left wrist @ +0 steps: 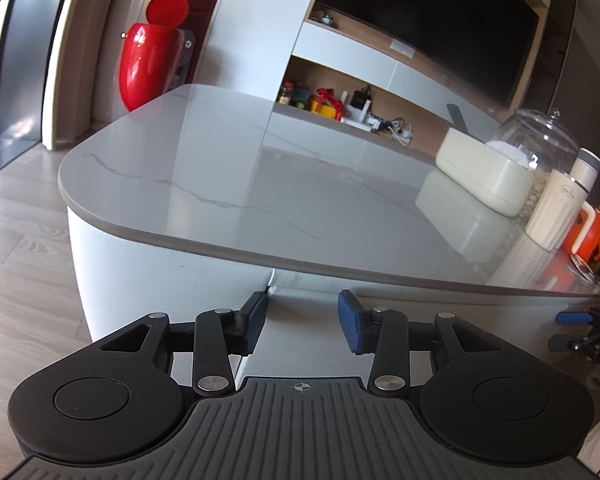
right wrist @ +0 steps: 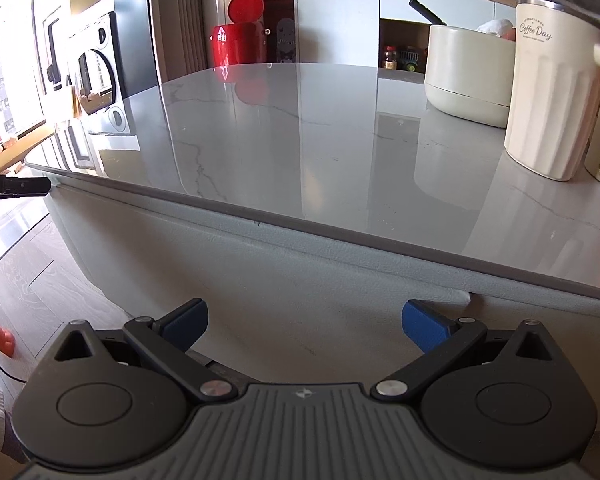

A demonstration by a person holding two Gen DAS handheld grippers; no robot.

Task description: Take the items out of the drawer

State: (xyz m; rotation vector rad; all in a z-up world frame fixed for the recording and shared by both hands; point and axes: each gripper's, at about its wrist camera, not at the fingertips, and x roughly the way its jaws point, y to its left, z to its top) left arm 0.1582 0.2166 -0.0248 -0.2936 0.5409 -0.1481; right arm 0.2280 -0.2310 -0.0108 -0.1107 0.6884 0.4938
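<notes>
Blue pads stand wide apart on your left gripper, nothing between them, and they hover right at the pale drawer front tucked under the grey marble countertop. Your right gripper is spread even wider, also empty, facing the same white panel just below the counter edge. You look to be at the very start: the drawer seems shut, with only a thin vertical seam showing beside your left finger, and no items in sight yet. Next, you need a purchase on that front's edge or lip, then a straight pull towards you. No handle shows, so pick your spot carefully. Further back, on the counter's right, stand the cream ribbed cup and the cream tub; they are well clear of your work.
</notes>
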